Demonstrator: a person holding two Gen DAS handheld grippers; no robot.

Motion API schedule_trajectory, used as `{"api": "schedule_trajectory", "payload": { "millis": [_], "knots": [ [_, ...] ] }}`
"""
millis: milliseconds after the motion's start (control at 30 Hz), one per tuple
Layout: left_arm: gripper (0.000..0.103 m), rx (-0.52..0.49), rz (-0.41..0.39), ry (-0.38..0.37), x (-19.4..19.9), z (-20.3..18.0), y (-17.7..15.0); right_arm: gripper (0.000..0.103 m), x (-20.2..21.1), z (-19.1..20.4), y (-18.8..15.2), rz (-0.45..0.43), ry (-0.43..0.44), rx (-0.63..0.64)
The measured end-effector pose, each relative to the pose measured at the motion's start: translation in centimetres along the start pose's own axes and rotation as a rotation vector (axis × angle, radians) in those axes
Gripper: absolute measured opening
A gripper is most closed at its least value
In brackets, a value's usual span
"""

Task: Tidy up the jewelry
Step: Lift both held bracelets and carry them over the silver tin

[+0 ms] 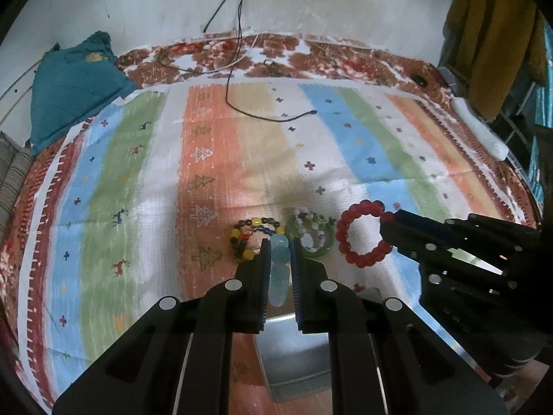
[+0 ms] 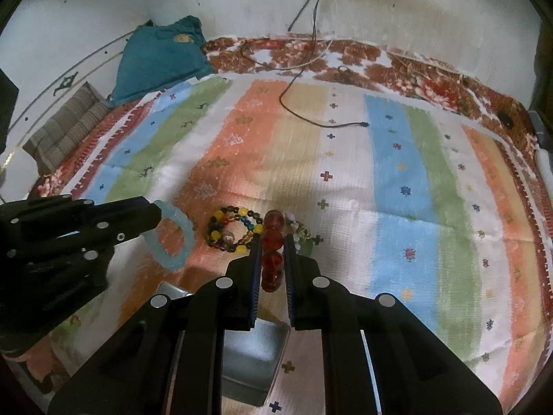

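**Two claws, two bracelets, over a striped mat**

Left claw (image 1: pixel 280 252) pinches a pale blue bracelet (image 1: pixel 279 269); right claw (image 2: pixel 273 245) pinches a red bracelet (image 2: pixel 273 252). Both hang above a metal tin (image 2: pixel 255 356). Two more bracelets lie on the mat (image 1: pixel 145 159), which meets a stained white wall (image 1: pixel 166 0); a teal cloth (image 1: pixel 72 83) is bunched at its far-left corner.

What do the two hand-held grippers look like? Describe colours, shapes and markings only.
Both look alike. The left hand-held gripper and the right hand-held gripper are matte black plastic, each with two flat parallel fingers lined with blue ribbed pads. Angular black linkage arms spread behind them, with slot cut-outs and round silver pivot pins. No cables, sleeves or printed markings show.
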State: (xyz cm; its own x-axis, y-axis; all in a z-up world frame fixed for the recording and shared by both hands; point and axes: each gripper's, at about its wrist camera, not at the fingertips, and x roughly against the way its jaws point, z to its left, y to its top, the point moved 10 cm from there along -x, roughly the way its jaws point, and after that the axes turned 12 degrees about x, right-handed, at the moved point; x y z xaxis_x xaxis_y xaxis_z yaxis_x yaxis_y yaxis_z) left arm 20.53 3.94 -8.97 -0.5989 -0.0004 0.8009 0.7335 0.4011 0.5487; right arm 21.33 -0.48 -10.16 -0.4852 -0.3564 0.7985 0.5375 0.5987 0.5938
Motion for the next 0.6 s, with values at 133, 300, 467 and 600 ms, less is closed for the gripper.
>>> {"api": "schedule_trajectory", "payload": {
  "millis": [133,300,467,600],
  "knots": [
    [0.011,-0.022,-0.028,0.011,1.3,-0.2,-0.7,0.014,0.7,0.5,-0.6,-0.003,-0.025,0.020],
    [0.011,-0.012,-0.025,0.002,1.9,0.1,-1.5,0.014,1.6,1.0,-1.0,-0.021,-0.044,0.043],
    [0.011,-0.006,-0.030,-0.006,2.6,0.2,-2.1,0.014,2.8,1.7,-1.5,-0.046,-0.046,0.051],
    [0.011,-0.012,-0.045,-0.014,3.4,0.1,-2.7,0.014,3.6,2.3,-1.9,-0.059,-0.044,0.054]
  ]
}}
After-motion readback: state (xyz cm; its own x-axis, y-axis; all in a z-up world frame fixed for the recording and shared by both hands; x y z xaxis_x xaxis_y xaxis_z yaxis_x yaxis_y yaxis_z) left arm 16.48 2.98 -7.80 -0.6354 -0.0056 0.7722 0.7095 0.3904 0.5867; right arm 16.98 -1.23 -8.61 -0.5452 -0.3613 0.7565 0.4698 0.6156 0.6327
